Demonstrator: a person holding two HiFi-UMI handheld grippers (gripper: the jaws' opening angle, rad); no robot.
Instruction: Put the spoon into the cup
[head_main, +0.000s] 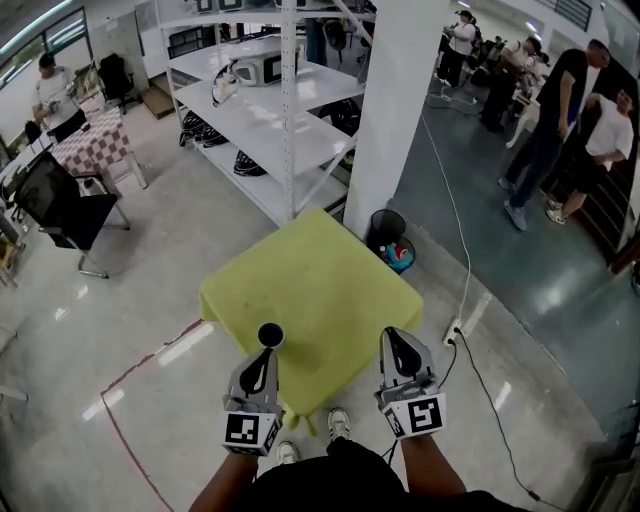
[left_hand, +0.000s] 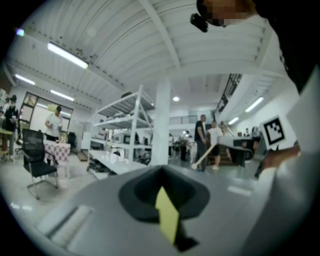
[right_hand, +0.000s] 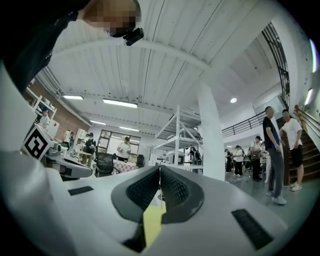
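A small dark round cup (head_main: 270, 335) with a pale rim stands near the front left edge of the yellow-green table (head_main: 320, 265). My left gripper (head_main: 266, 353) is just short of the cup, pointing level, its jaws together with nothing seen between them. The left gripper view (left_hand: 161, 170) shows only a yellow sliver of table between the dark pads, and the cup is hidden there. My right gripper (head_main: 392, 336) hovers over the table's front right edge. Its ribbed pads (right_hand: 172, 187) meet with nothing between them. No spoon shows in any view.
A white column (head_main: 400, 110) and a white shelving rack (head_main: 285, 110) stand behind the table. Beside the column sits a black bin (head_main: 388, 238). A cable (head_main: 460, 250) runs across the floor at the right. Several people (head_main: 560, 130) stand at the far right, and an office chair (head_main: 65, 215) is at the left.
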